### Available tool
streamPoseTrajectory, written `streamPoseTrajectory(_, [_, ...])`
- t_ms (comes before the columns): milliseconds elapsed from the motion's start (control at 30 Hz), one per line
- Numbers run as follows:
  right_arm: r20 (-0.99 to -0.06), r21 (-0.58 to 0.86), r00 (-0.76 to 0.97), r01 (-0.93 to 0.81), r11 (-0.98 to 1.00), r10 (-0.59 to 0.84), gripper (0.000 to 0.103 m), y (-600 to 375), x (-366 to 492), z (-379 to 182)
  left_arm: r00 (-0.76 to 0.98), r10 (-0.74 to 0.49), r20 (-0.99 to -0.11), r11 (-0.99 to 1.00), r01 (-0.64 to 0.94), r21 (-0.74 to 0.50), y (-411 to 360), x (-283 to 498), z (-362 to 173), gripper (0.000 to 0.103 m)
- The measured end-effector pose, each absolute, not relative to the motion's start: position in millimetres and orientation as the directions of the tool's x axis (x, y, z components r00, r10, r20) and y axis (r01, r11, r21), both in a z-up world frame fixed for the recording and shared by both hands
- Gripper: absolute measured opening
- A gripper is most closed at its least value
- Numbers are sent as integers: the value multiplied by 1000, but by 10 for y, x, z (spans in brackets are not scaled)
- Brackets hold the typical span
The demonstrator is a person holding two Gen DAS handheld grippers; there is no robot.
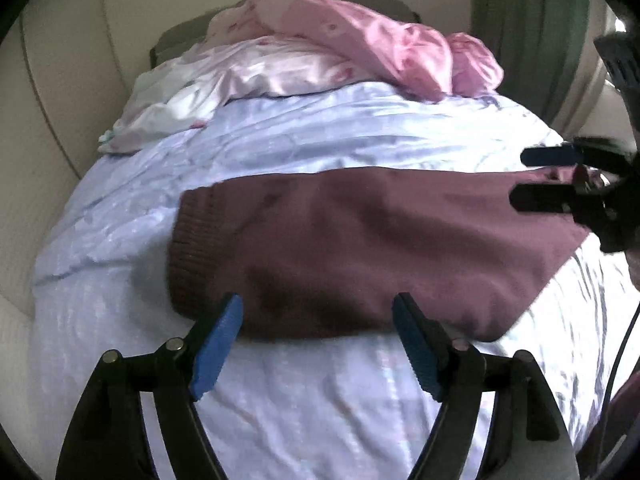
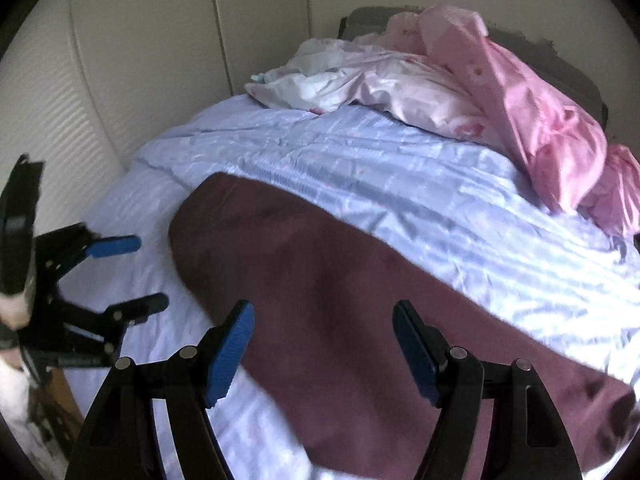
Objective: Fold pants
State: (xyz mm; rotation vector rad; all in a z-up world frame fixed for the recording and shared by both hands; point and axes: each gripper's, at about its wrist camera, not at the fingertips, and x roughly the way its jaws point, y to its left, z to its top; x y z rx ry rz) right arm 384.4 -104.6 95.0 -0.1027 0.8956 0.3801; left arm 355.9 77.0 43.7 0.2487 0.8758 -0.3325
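On the pale-blue bed sheet (image 1: 320, 140) lie maroon pants (image 1: 360, 248); each hand-held gripper spread, empty.

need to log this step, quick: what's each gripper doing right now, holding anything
left gripper: open, holding nothing, above the near edge of the maroon pants.
right gripper: open, holding nothing, above the pants.

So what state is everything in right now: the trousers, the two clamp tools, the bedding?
Maroon pants: lying flat on the bed, folded into one long strip, ribbed cuff end showing, nothing gripping them.
Left gripper: open, empty, above the pants' near edge.
Right gripper: open, empty, over the pants.
Pale blue bedsheet: spread out, wrinkled.
Pink bedding: crumpled in a heap at the far end.
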Motion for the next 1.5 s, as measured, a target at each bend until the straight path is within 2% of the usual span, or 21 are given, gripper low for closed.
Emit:
streamPoseTrajectory(200, [-779,90,561,-339,936,278,72,-1420,3206,659,574,-188,-797,878,462,125,329,3130,205,77])
streamPoseTrajectory(467, [-807,26,565,-252,967,169,72,-2089,2575,328,570,-222,-791,834,532,149,-444,2614,-51,77])
streamPoseTrajectory(667, [-778,70,613,-132,989,137,72,-2810,2220,352,564,-310,-766,809,579,99,-1180,2510,14,77])
streamPoseTrajectory(867, [-716,173,695,80,982,69,72,-3805,1915,396,551,-364,-751,778,623,80,-1918,2559,99,79])
streamPoseTrajectory(1033, [-673,274,740,257,927,-6,72,-4591,1778,303,575,-391,-719,740,661,127,-2542,2551,96,80])
streamPoseTrajectory(1167, [-642,370,766,320,872,-9,72,-5077,1802,200,583,-402,-706,735,666,131,-3026,2662,73,80])
streamPoseTrajectory(1400, [-561,630,826,391,672,45,73,-5849,1845,-152,588,-413,-696,749,653,108,-3604,2962,42,81])
streamPoseTrajectory(1433, [-554,650,831,401,646,42,80,-5911,1857,-207,593,-410,-693,752,650,111,-3673,2990,34,82])
streamPoseTrajectory(1500, [-544,679,838,415,606,35,87,-6026,1902,-315,596,-410,-691,749,652,118,-3788,3046,19,83])
